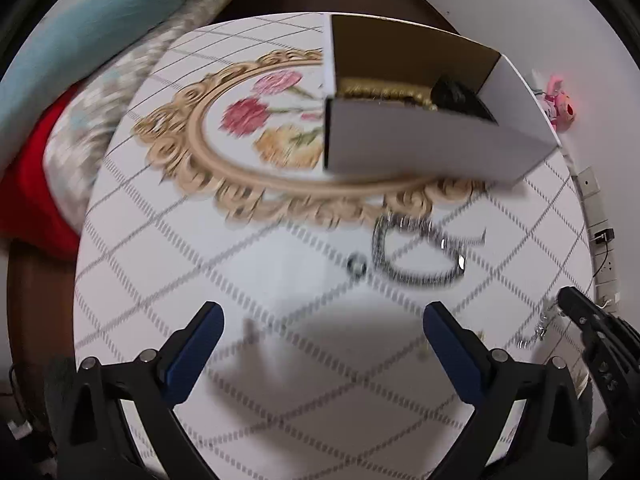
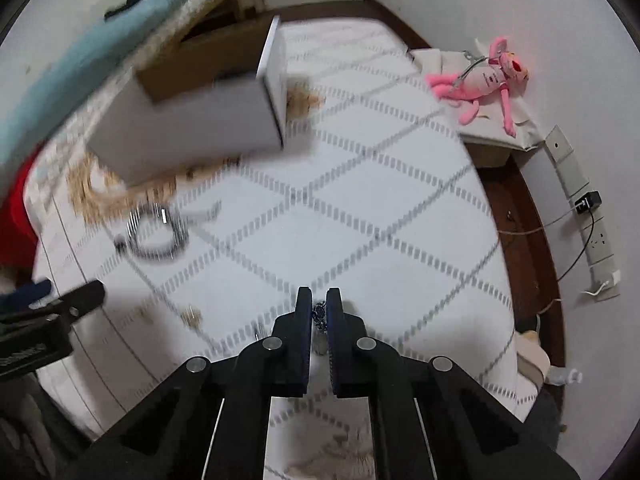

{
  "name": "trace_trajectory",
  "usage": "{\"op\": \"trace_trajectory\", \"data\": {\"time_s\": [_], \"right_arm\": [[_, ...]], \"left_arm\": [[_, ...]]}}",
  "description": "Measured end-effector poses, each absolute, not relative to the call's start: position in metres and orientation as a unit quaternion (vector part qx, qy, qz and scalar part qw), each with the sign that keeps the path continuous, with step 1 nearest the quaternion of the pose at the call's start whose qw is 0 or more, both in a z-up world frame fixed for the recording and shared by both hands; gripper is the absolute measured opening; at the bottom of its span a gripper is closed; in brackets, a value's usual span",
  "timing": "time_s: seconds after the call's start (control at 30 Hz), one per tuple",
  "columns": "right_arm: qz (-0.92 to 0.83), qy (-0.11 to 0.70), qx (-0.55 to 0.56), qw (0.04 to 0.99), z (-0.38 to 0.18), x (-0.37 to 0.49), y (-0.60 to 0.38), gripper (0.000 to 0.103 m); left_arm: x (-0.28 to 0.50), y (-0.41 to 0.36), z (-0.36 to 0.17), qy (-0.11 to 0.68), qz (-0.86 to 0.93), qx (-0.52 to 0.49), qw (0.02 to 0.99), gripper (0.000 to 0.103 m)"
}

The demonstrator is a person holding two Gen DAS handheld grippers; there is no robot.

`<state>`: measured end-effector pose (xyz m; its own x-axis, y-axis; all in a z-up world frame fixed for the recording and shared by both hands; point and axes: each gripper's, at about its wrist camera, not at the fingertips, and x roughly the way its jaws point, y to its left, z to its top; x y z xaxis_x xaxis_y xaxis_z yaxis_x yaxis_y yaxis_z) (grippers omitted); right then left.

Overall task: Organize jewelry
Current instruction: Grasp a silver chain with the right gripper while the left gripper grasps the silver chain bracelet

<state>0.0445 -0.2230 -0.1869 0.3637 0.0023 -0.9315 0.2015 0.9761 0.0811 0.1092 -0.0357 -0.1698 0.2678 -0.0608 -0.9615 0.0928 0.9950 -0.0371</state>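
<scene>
Left gripper (image 1: 322, 340) fingers were wide apart, holding nothing, above the worktop (image 1: 280, 380). Right gripper (image 2: 319, 306) fingers were narrow, pinching a silver chain (image 2: 319, 314). A dark bracelet (image 1: 416, 252) and small ring (image 1: 356, 266) lay near the open box (image 1: 420, 148).

Open white box (image 1: 420, 148) holds gold jewelry; dark bracelet (image 1: 416, 256), perhaps beaded, lies looped just before it.
</scene>
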Motion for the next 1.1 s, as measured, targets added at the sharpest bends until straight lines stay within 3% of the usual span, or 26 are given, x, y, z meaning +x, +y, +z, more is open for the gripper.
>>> {"op": "trace_trajectory", "data": {"time_s": [0.1, 0.3, 0.33, 0.43, 0.47, 0.7, 1.1], "right_arm": [[-0.067, 0.551, 0.111, 0.825, -0.176, 0.064, -0.227, 0.004], [-0.057, 0.545, 0.115, 0.829, -0.177, 0.086, -0.237, 0.004], [-0.056, 0.546, 0.122, 0.827, -0.179, 0.087, -0.239, 0.004], [-0.054, 0.541, 0.156, 0.825, -0.179, 0.084, -0.255, 0.004], [-0.051, 0.538, 0.169, 0.824, -0.179, 0.083, -0.261, 0.004], [-0.048, 0.532, 0.199, 0.822, -0.174, 0.077, -0.272, 0.004], [0.002, 0.499, 0.201, 0.843, -0.129, 0.068, -0.254, 0.004]], "left_arm": [[0.133, -0.046, -0.176, 0.611, -0.067, 0.021, 0.789, 0.097], [0.15, -0.07, -0.193, 0.615, -0.088, 0.069, 0.781, 0.07], [0.15, -0.073, -0.192, 0.61, -0.092, 0.074, 0.784, 0.061], [0.145, -0.086, -0.187, 0.599, -0.116, 0.083, 0.788, 0.012], [0.145, -0.088, -0.187, 0.599, -0.121, 0.081, 0.787, 0.006], [0.14, -0.077, -0.182, 0.593, -0.129, 0.043, 0.794, 0.005], [0.114, -0.061, -0.115, 0.544, -0.154, 0.012, 0.825, 0.005]]}}
